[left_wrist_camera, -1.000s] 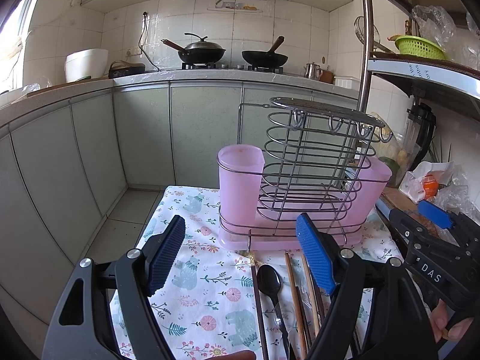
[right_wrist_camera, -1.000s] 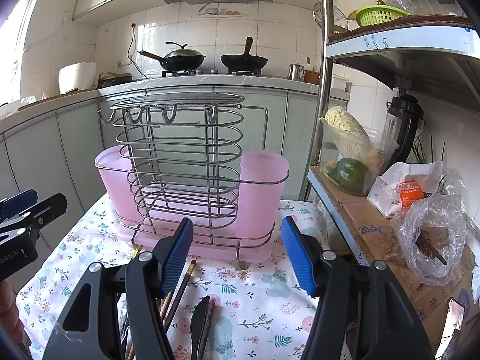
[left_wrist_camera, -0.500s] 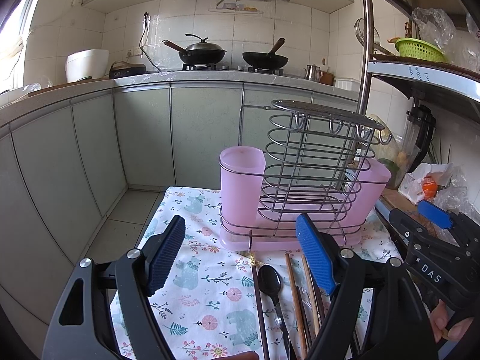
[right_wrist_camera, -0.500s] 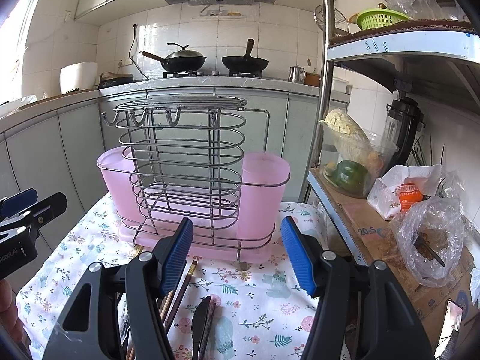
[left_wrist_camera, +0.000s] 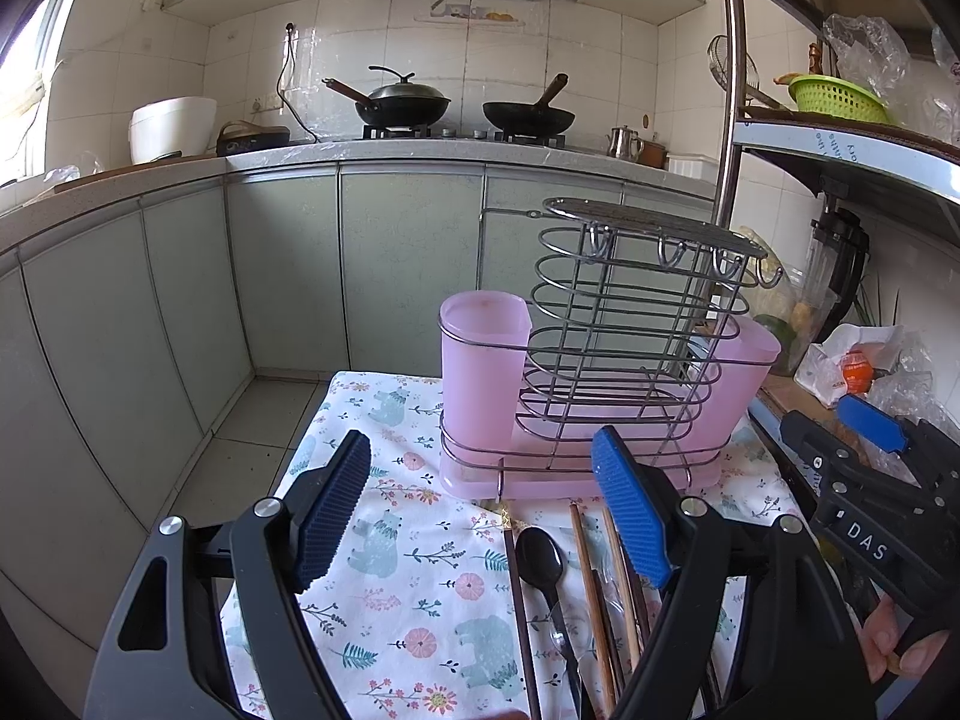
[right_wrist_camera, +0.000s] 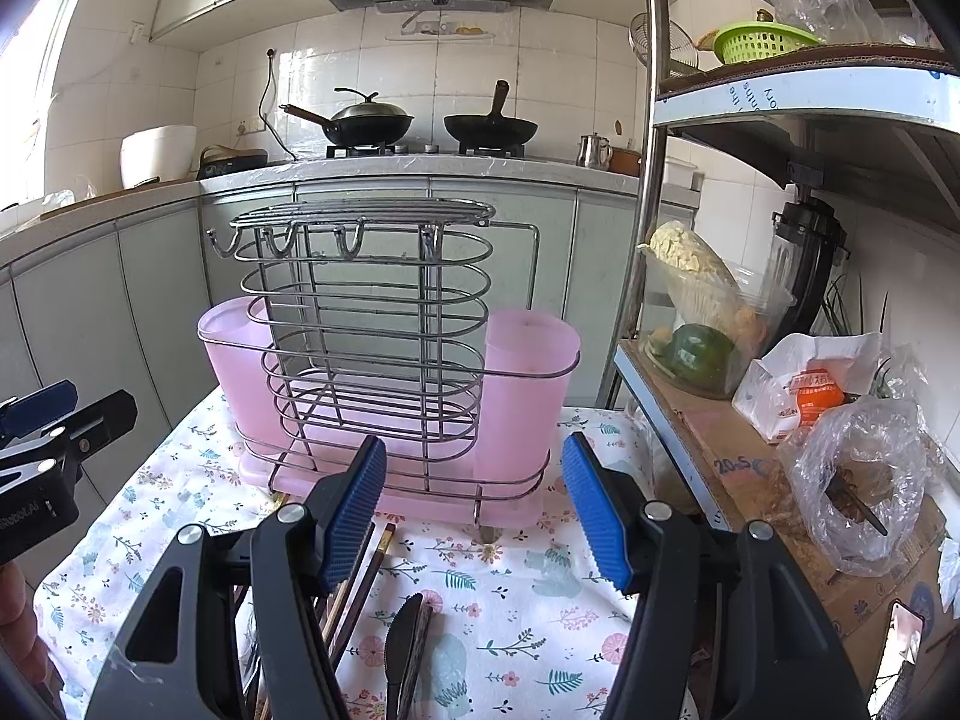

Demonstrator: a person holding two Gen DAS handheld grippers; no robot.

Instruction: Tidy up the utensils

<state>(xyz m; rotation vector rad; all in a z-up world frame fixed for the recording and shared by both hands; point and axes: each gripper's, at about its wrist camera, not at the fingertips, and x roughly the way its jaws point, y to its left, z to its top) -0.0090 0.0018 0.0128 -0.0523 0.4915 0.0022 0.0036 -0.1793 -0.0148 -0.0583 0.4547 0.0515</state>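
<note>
Our left gripper [left_wrist_camera: 480, 510] hangs released above the floral cloth [left_wrist_camera: 414, 594], nothing between its blue pads. Just right of it lie the black spoon [left_wrist_camera: 542, 555] and chopsticks [left_wrist_camera: 591, 588], before the wire rack [left_wrist_camera: 624, 372] with pink cups. Our right gripper [right_wrist_camera: 474, 510] is likewise spread wide and empty, the black knife [right_wrist_camera: 399, 642] lying below it.

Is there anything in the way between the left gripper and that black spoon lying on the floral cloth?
Nothing visible blocks it. The left gripper hangs open above the floral tablecloth, and the black plastic spoon lies bare between its blue-padded fingers. Brown wooden chopsticks lie close alongside the spoon, so they crowd the grasp.
</note>
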